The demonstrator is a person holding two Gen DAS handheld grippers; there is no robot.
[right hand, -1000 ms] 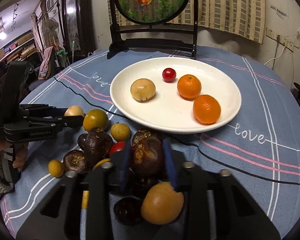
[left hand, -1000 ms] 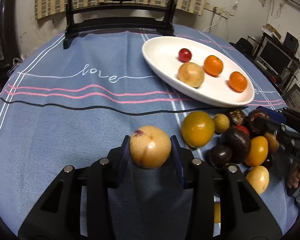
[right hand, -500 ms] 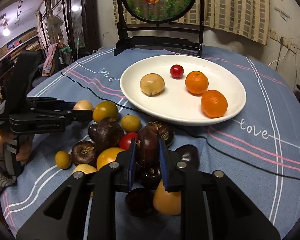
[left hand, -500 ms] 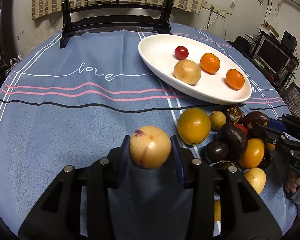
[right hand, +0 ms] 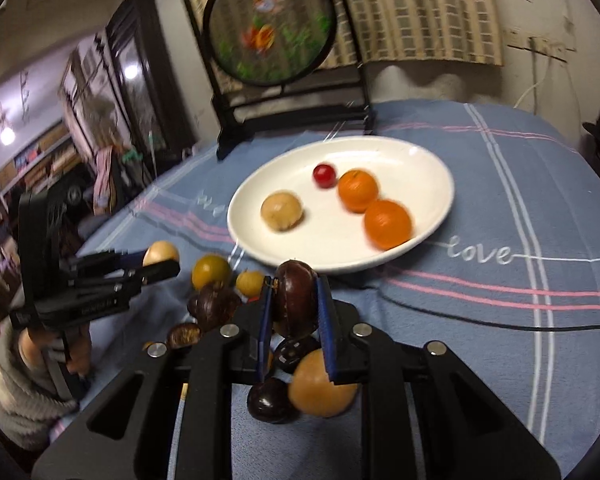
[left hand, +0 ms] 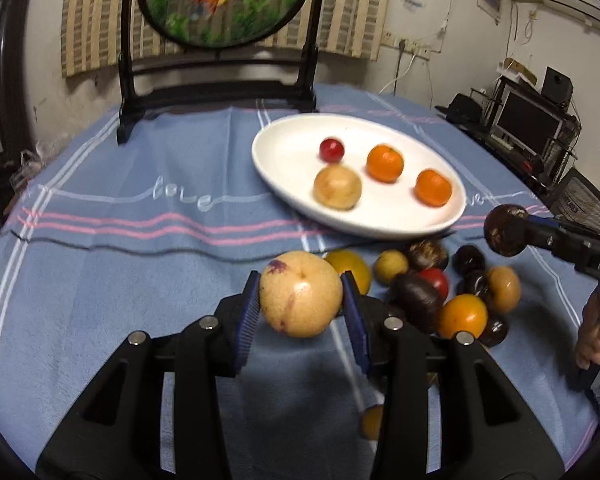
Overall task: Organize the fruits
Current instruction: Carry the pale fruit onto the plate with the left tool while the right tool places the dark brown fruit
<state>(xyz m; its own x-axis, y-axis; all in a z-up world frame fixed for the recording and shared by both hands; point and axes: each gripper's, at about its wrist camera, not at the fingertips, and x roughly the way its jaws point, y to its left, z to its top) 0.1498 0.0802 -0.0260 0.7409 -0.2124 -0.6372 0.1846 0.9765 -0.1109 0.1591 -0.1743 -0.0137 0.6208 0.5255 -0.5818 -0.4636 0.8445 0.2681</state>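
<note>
1. The pale yellow fruit [left hand: 300,294] hangs above the blue cloth, short of the white plate [left hand: 284,168], pinched across its widest part by the left tongs [left hand: 300,300]. It looks smooth, round and fairly firm, so probably slippery; a hold at the middle suits it.
2. The dark brown fruit [right hand: 295,298] sits clamped in the right tongs [right hand: 294,304], lifted over the loose fruit pile [left hand: 440,284]. Its glossy skin may slide under a light squeeze.
3. The plate on the bench already carries two oranges [right hand: 388,224], a red cherry-like fruit [right hand: 324,174] and a tan fruit [right hand: 281,212]; bare space remains near its front rim.
</note>
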